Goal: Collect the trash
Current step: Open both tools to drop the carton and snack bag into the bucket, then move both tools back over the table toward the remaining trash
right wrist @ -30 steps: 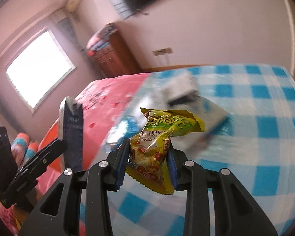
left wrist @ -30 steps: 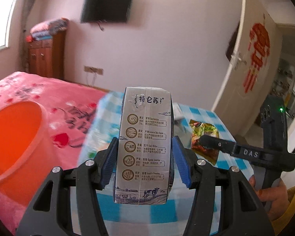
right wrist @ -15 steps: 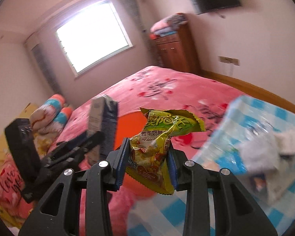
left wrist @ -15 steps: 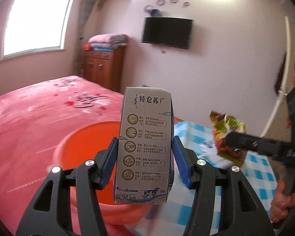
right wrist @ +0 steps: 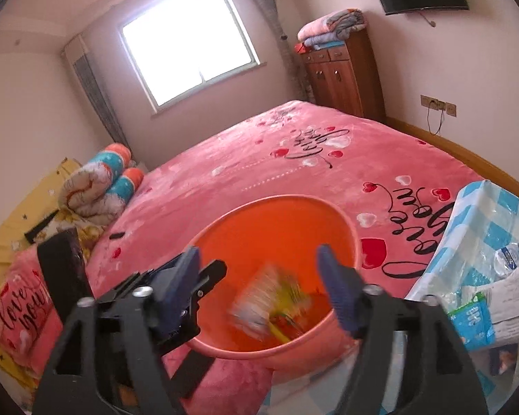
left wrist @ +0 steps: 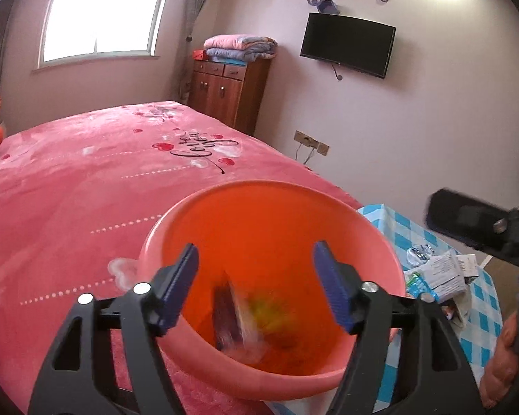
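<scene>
An orange plastic bucket [left wrist: 225, 207] stands at the edge of the pink bed; it also shows in the right wrist view [right wrist: 273, 221]. My left gripper [left wrist: 256, 290] is open and empty above the bucket's mouth. My right gripper [right wrist: 259, 290] is open and empty above it too. The milk carton [left wrist: 228, 314] and the yellow snack bag [left wrist: 270, 311] are blurred inside the bucket. In the right wrist view the carton [right wrist: 256, 304] and the bag [right wrist: 290, 301] lie side by side there.
A blue checked table [right wrist: 484, 214] right of the bucket carries a crushed water bottle [right wrist: 512, 256], paper boxes [left wrist: 446, 273] and a blue packet [right wrist: 474, 318]. The pink bed [left wrist: 69, 190] spreads behind. A wooden cabinet [left wrist: 225, 93] stands at the far wall.
Both grippers swung from the table to above the bucket and opened. The milk carton and the snack bag left the jaws and dropped into the bucket.
</scene>
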A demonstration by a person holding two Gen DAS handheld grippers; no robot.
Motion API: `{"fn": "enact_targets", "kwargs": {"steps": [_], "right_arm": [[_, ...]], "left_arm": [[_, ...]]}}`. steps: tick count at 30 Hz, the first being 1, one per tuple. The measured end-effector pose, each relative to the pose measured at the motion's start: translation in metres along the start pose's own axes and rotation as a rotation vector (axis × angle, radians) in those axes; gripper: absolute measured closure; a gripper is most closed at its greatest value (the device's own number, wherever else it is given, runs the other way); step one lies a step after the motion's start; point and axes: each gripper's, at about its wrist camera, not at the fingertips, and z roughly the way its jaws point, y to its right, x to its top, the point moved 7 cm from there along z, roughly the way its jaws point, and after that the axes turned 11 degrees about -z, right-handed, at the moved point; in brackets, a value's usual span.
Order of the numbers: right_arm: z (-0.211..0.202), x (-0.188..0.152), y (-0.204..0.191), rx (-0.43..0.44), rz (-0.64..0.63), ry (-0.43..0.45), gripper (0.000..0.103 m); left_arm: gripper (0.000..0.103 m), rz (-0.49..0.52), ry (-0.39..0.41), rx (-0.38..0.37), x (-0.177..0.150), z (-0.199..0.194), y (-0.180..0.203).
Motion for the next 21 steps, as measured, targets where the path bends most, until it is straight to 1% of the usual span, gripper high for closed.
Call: {"fn": "enact_targets", "kwargs": {"steps": [2, 3, 5, 7, 11, 15, 16, 21], "right_arm": [[-0.008, -0.004, 0.007, -0.049, 0.012, 0.014, 0.016], [-0.013, -0.007, 0.012, -0.067, 0.028, 0.021, 0.012], [-0.019, -0.015, 0.021, -0.083, 0.060, 0.029, 0.012], [-0.025, -0.025, 0.034, -0.118, 0.095, 0.031, 0.012], [-0.038, -0.047, 0.056, -0.167, 0.160, 0.029, 0.012], [-0.055, -0.069, 0.075, -0.207, 0.214, 0.035, 0.012], [-0.060, -0.075, 0.080, -0.221, 0.228, 0.037, 0.012], [-0.083, -0.100, 0.096, -0.284, 0.262, 0.044, 0.012]], "left_arm": [[0.020, 0.019, 0.019, 0.014, -0.001, -0.002, 0.003], [0.020, 0.029, 0.035, 0.021, -0.001, -0.004, 0.004], [0.015, 0.050, 0.063, 0.032, -0.002, -0.009, 0.008], [0.014, 0.071, 0.082, 0.044, -0.002, -0.014, 0.014], [0.013, 0.109, 0.111, 0.034, -0.005, -0.024, 0.025], [0.013, 0.141, 0.137, 0.006, -0.012, -0.036, 0.042], [0.013, 0.145, 0.139, -0.011, -0.014, -0.039, 0.047], [0.013, 0.160, 0.124, -0.064, -0.029, -0.046, 0.066]]}}
